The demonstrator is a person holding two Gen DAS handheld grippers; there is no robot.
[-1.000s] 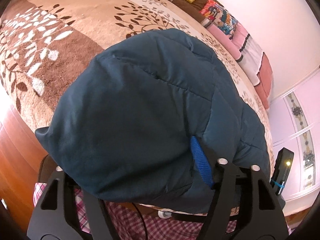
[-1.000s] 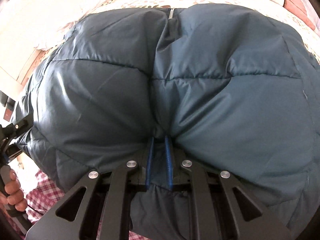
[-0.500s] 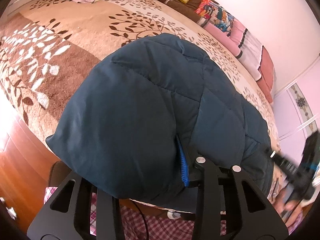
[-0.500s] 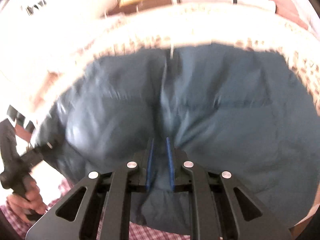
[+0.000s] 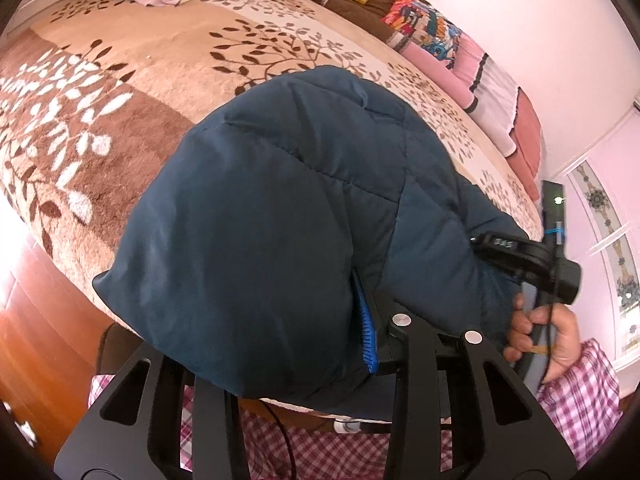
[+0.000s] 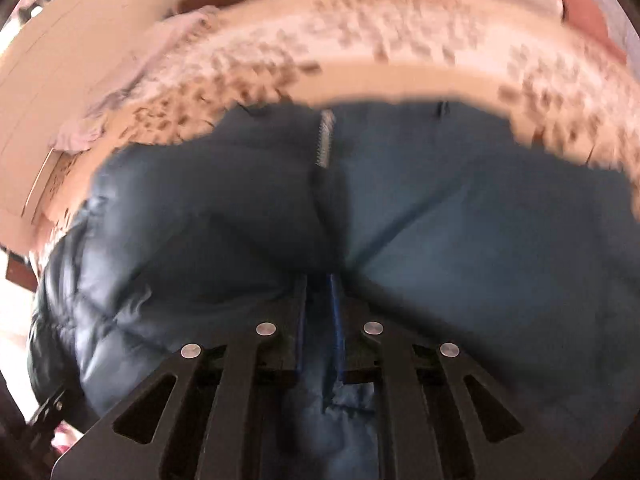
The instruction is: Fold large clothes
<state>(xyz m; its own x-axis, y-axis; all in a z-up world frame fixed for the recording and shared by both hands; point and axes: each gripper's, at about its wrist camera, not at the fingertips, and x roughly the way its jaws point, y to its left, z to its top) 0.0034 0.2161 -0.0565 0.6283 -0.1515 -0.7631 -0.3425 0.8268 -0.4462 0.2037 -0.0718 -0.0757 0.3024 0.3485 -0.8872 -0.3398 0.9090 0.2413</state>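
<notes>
The dark blue padded jacket (image 5: 280, 240) lies at the near edge of the bed (image 5: 160, 60), partly bunched up, with its zipper (image 6: 326, 136) facing up in the right wrist view. The left gripper (image 5: 320, 336) is at a middle width, and its jaws have just been closing with a thick fold of the jacket between them; only one blue pad shows, pressed against the cloth, so it seems to hold the fold. The right gripper (image 6: 318, 320) is narrow and clamps the cloth beside the zipper line, its jaws just closing a little more.

The main risk, I think, is slipping: the shell looks smooth and puffy, so a fast pull could draw the fold out of the left gripper. Also the jacket hangs near the bed edge, and uneven pulling could drag it off to the floor.
</notes>
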